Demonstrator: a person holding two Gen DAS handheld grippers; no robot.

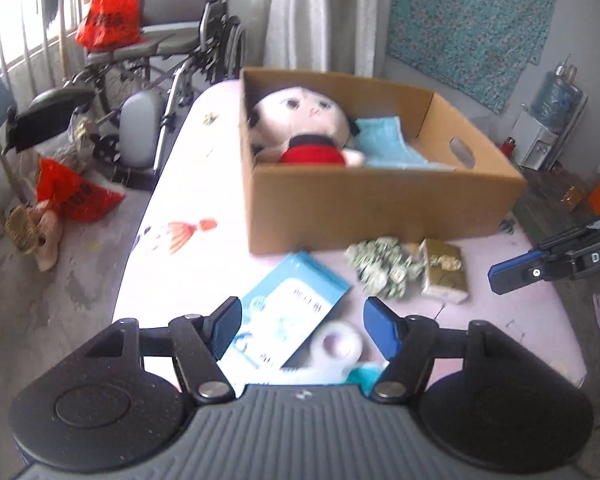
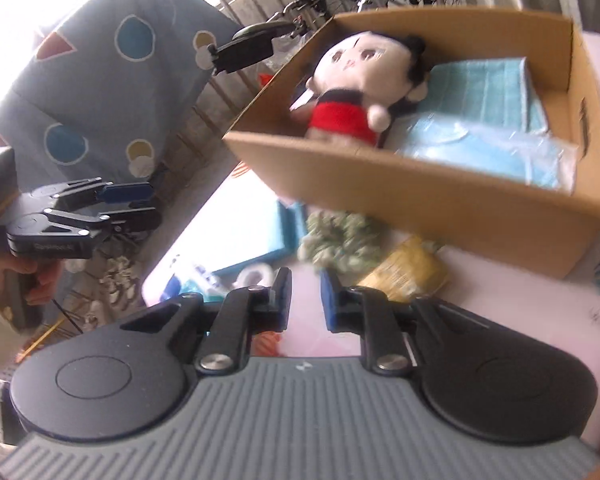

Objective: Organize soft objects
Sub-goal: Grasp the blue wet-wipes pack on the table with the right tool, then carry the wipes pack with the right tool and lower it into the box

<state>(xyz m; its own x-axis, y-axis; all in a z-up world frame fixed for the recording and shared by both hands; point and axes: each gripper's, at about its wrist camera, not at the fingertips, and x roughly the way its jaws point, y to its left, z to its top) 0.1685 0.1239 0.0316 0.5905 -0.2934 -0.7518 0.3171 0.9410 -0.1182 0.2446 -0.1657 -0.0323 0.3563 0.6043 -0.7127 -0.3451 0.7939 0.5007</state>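
A cardboard box (image 1: 380,208) (image 2: 440,208) stands on the pink table. Inside lie a plush doll in red (image 1: 300,124) (image 2: 352,80), a folded teal towel (image 1: 384,140) (image 2: 484,88) and a bag of blue masks (image 2: 496,152). In front of the box lie a blue packet (image 1: 288,312) (image 2: 260,236), a white tape roll (image 1: 336,346) (image 2: 254,274), a green floral scrunchie (image 1: 384,268) (image 2: 344,240) and a gold tissue pack (image 1: 444,272) (image 2: 408,272). My left gripper (image 1: 302,320) (image 2: 136,204) is open and empty above the packet and tape. My right gripper (image 2: 305,292) is narrowly open and empty; one of its fingers (image 1: 516,272) shows at the right of the left wrist view.
A wheelchair (image 1: 160,60) and red plastic bags (image 1: 108,8) stand left of the table. A water dispenser (image 1: 552,120) stands at the far right. A patterned blue quilt (image 2: 100,80) hangs at the left in the right wrist view.
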